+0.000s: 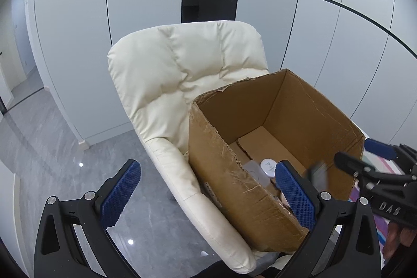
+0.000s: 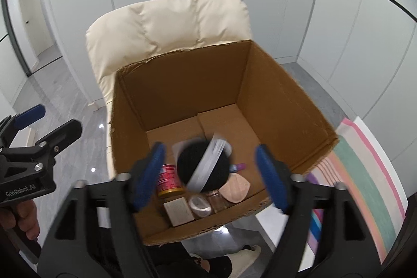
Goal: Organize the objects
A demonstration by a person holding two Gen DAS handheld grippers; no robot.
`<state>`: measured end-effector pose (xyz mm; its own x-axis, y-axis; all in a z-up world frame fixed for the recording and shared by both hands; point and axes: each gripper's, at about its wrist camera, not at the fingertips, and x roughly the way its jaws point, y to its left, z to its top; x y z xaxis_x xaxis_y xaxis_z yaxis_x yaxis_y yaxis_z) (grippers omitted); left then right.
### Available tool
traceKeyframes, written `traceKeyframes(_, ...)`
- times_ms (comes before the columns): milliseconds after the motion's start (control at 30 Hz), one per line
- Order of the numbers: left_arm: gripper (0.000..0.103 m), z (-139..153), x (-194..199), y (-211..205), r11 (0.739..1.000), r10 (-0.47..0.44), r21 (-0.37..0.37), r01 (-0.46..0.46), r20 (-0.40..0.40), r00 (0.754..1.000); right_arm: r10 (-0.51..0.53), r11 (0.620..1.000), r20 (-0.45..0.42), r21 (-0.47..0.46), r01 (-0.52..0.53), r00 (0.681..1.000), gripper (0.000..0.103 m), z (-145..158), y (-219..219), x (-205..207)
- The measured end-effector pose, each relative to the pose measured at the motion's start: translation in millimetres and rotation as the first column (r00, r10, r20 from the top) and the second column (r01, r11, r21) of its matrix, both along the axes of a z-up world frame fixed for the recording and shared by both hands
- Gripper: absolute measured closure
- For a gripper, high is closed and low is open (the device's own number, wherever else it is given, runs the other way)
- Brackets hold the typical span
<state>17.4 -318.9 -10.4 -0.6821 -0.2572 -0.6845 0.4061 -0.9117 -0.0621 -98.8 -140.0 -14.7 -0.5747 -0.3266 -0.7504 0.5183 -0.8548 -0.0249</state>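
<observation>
Brown box, cream chair, lots of grey and white around you

Your cardboard box (image 2: 182,85) is plain brown, the chair (image 2: 166,22) cream, floor (image 1: 52,147) marbled grey. Your gripper pads (image 1: 122,192) are blue with a diamond texture on black frames. Inside: a red-and-gold can (image 2: 169,180), a black ball with white band (image 2: 203,168), and that pastel striped rug (image 2: 365,173).

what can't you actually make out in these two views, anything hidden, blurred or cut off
- Black round item with a white band, right wrist view: motion-blurred between the open right gripper fingers; what it is, and whether it has landed, is unclear.
- Cardboard box contents, left wrist view: mostly hidden by its near wall and the left gripper.
- Red can: label too blurred to read.
- Striped rug: cut off by the frame edge.
</observation>
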Motion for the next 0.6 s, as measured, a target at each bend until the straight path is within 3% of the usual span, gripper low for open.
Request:
traceKeyframes(233,0.000,-2.8,-5.9,8.1,1.000,-0.011,-0.006,0.011,0.008,1.000,-0.082,0.997,0.011,-0.009,0.082,0.997,0.003,1.5,18.8,-10.8)
traceKeyframes(600,0.000,-3.0,-34.2,41.2,0.998,-0.056,0.003,0.056,0.013,0.998,-0.149,0.989,-0.015,0.018,0.149,0.989,0.000,3.1,61.4,-19.0)
